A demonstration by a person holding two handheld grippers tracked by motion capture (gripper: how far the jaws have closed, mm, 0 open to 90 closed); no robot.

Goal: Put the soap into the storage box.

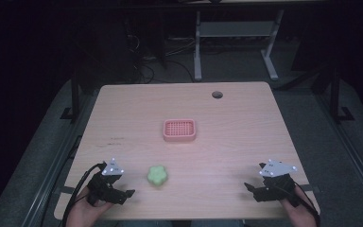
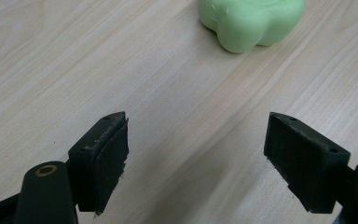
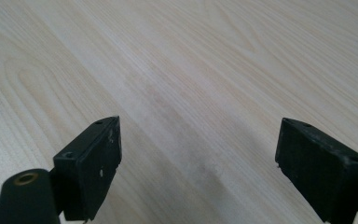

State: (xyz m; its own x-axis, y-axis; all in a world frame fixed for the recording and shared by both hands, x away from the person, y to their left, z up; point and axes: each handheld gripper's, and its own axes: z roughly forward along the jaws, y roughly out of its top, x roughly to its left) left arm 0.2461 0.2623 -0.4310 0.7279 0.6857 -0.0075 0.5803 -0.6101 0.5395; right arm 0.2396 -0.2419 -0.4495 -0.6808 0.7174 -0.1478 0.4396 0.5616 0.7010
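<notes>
A smooth, lobed green flower-shaped block (image 1: 157, 175) lay on the pale woodgrain table (image 1: 227, 156), nearer than the pink perforated basket (image 1: 179, 130). The left gripper (image 1: 125, 195), just beside the block, and the right gripper (image 1: 251, 191) gaped wide, empty.

High view: fixed overhead, looking forward and down, whole worktop (image 1: 236, 123) in shot. Left gripper view: low, close to wood, shares green flower-shaped block (image 2: 251, 21) with high view. Right gripper view: low, close, bare wood.

basket (image 1: 179, 130) behind toy (image 1: 157, 175) (on table (image 1: 246, 123))
</notes>
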